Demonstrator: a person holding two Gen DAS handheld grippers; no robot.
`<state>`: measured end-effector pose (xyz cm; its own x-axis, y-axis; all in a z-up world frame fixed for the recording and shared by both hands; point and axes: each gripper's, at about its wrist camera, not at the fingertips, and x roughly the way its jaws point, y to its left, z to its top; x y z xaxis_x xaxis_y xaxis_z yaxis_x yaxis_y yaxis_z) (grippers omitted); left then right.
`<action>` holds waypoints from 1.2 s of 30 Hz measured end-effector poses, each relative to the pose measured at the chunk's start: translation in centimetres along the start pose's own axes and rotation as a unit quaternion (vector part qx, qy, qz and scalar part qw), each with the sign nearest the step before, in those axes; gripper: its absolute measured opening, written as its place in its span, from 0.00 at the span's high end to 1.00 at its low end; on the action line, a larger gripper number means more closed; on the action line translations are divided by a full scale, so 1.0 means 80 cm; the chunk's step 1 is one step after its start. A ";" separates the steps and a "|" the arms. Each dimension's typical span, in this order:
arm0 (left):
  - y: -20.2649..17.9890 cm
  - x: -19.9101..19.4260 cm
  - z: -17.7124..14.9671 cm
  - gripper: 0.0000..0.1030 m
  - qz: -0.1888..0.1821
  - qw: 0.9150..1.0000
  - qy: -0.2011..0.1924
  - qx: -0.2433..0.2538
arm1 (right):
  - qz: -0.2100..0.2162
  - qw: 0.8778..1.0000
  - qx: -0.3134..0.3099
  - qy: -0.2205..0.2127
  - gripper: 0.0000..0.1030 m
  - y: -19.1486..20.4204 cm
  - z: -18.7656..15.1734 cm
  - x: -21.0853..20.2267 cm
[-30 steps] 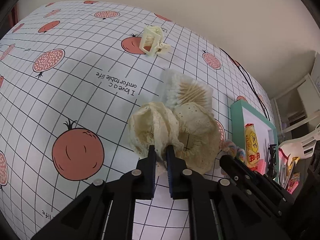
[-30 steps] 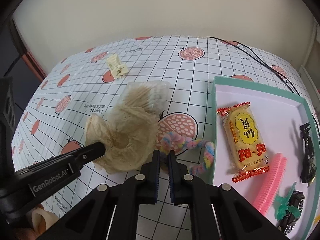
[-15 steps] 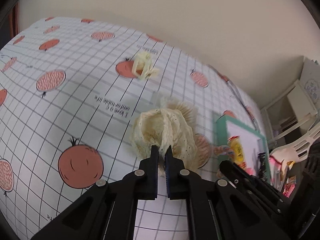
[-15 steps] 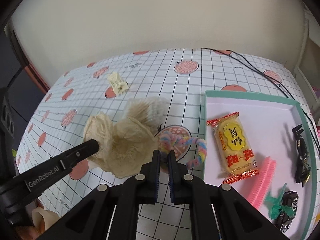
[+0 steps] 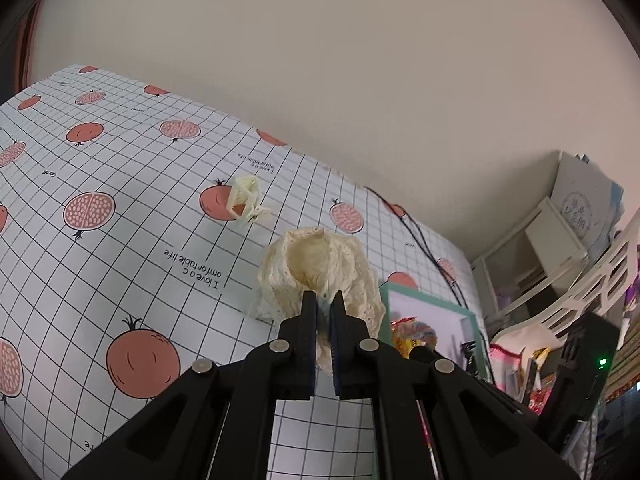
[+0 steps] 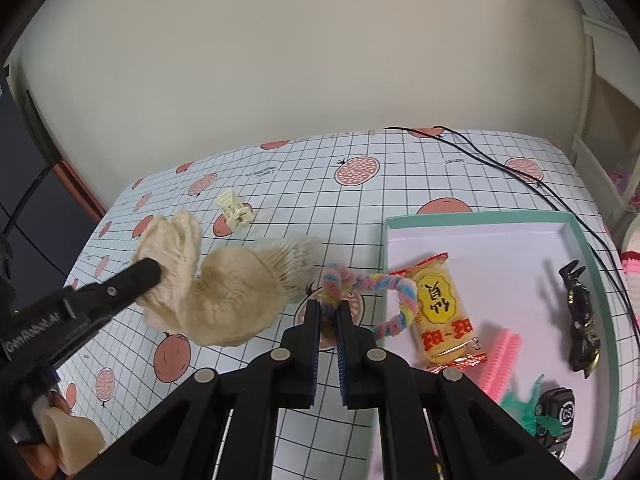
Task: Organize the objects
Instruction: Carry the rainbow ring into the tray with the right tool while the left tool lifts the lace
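A cream lace scrunchie (image 6: 208, 300) hangs at left centre of the right wrist view, pinched by the left claw (image 5: 324, 304) above the surface (image 6: 400, 184). At lower centre, the right claw (image 6: 328, 314) is pressed together on a pastel fuzzy loop (image 6: 372, 284) beside the teal tray (image 6: 472, 218). The tray holds a yellow snack packet (image 6: 444, 312). A cream hair clip (image 6: 234, 208) lies at upper left.

left wrist view: low and close over the pomegranate-print grid tablecloth (image 5: 120, 240), facing the beige wall. right wrist view: higher, looking down at the teal-rimmed white tray (image 6: 476, 220). shared: cream plastic hair claw (image 5: 246, 200) (image 6: 234, 210), tablecloth, tray.
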<state>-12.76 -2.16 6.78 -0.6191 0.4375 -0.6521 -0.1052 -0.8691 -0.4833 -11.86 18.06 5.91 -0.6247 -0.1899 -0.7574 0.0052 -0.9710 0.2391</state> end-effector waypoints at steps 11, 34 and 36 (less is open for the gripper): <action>-0.020 -0.003 -0.003 0.95 -0.025 1.000 -0.004 0.002 | -0.009 1.000 0.013 -0.007 0.92 -0.026 0.001 -0.011; 0.006 0.050 -0.030 0.64 0.086 0.993 0.079 0.027 | -0.020 0.999 0.035 0.006 0.92 -0.060 -0.001 -0.013; 0.002 0.058 -0.035 0.64 0.098 0.990 0.088 0.043 | -0.020 0.999 0.035 0.008 0.92 -0.059 -0.001 -0.012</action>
<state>-13.46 0.39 2.07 -0.4898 0.2853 -0.8238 -0.0672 -0.9545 -0.2906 -11.21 22.82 5.43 -0.6114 -0.1528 -0.7764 -0.0749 -0.9656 0.2491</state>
